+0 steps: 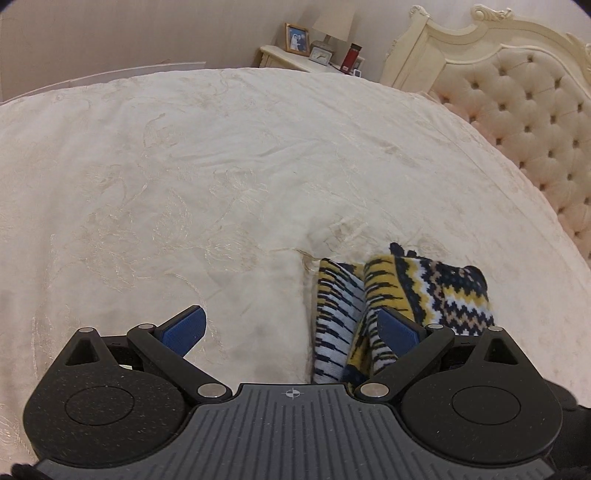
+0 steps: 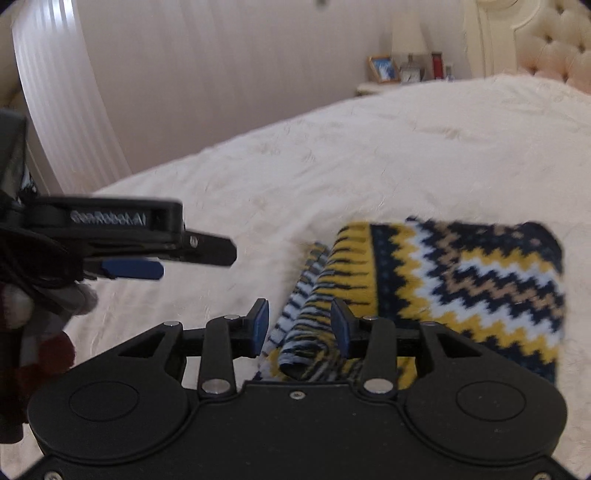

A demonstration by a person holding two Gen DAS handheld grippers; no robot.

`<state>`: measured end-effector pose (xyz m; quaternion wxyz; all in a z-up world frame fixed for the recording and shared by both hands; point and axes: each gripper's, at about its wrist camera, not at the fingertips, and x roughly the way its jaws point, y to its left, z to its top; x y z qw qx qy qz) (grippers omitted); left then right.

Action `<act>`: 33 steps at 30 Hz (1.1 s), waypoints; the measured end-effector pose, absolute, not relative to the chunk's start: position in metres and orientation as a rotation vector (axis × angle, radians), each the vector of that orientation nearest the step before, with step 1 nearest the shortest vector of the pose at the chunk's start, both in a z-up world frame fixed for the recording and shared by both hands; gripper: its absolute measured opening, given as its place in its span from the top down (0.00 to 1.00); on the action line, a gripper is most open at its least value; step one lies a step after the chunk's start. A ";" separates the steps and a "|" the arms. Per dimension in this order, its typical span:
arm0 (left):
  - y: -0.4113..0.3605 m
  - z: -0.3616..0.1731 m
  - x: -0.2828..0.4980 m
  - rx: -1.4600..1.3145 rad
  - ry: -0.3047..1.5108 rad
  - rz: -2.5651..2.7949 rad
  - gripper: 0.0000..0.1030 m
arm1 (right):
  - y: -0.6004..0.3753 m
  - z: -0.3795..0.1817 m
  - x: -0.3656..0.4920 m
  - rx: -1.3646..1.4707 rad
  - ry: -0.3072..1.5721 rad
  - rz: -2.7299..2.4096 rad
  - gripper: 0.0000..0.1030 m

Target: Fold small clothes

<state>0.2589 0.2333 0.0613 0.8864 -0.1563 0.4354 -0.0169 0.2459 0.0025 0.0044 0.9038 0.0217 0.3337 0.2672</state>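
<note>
Right gripper [image 2: 299, 325], jaws partly parted, straddling folded patterned knit [image 2: 443, 280], pads not pressing. Left gripper [image 1: 291, 328], jaws wide, knit beside right pad. Beyond: cream embroidered bedspread [image 1: 221, 166], tufted headboard [image 1: 524, 110], nightstand [image 1: 284, 59] with lamp [image 1: 332, 26].

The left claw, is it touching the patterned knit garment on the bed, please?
Apart. In the right wrist view the left claw hangs open over bare bedspread, with a plain strip of cream cover between it and the patterned knit garment.
</note>
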 end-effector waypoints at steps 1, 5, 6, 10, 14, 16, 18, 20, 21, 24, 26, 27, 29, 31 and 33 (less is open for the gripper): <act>0.233 0.061 0.259 -0.324 0.907 -0.039 0.03 | -0.004 0.008 0.241 0.050 0.673 0.540 0.50; 0.224 0.058 0.259 -0.337 0.928 -0.078 0.03 | -0.022 0.017 0.215 0.017 0.609 0.515 0.45; 0.221 0.056 0.259 -0.347 0.938 -0.098 0.03 | -0.023 0.017 0.207 -0.007 0.596 0.515 0.42; 0.204 0.046 0.262 -0.384 0.983 -0.193 0.03 | -0.020 0.008 0.178 -0.134 0.565 0.549 0.41; 0.190 0.040 0.260 -0.382 1.002 -0.242 0.03 | -0.001 -0.011 0.161 -0.271 0.559 0.578 0.41; 0.189 0.040 0.260 -0.398 1.005 -0.255 0.03 | 0.005 -0.018 0.153 -0.325 0.548 0.586 0.40; 0.190 0.039 0.259 -0.416 1.004 -0.259 0.03 | 0.014 -0.025 0.150 -0.373 0.537 0.583 0.38; 0.192 0.039 0.260 -0.433 1.005 -0.259 0.03 | 0.018 -0.031 0.145 -0.421 0.519 0.587 0.37; 0.192 0.038 0.260 -0.439 1.006 -0.258 0.03 | 0.022 -0.032 0.143 -0.441 0.505 0.590 0.37; 0.191 0.036 0.261 -0.458 1.016 -0.274 0.03 | 0.028 -0.038 0.141 -0.506 0.467 0.568 0.38; 0.187 0.036 0.261 -0.471 1.021 -0.295 0.03 | 0.027 -0.038 0.140 -0.521 0.452 0.545 0.53; 0.185 0.036 0.261 -0.473 1.026 -0.311 0.03 | 0.025 -0.036 0.141 -0.497 0.466 0.540 0.89; 0.179 0.036 0.260 -0.469 1.033 -0.337 0.05 | 0.016 -0.032 0.142 -0.428 0.466 0.528 0.87; 0.174 0.035 0.260 -0.467 1.045 -0.361 0.14 | 0.008 -0.028 0.141 -0.373 0.460 0.529 0.87; 0.170 0.031 0.260 -0.489 1.061 -0.398 0.16 | 0.004 -0.026 0.140 -0.343 0.462 0.538 0.87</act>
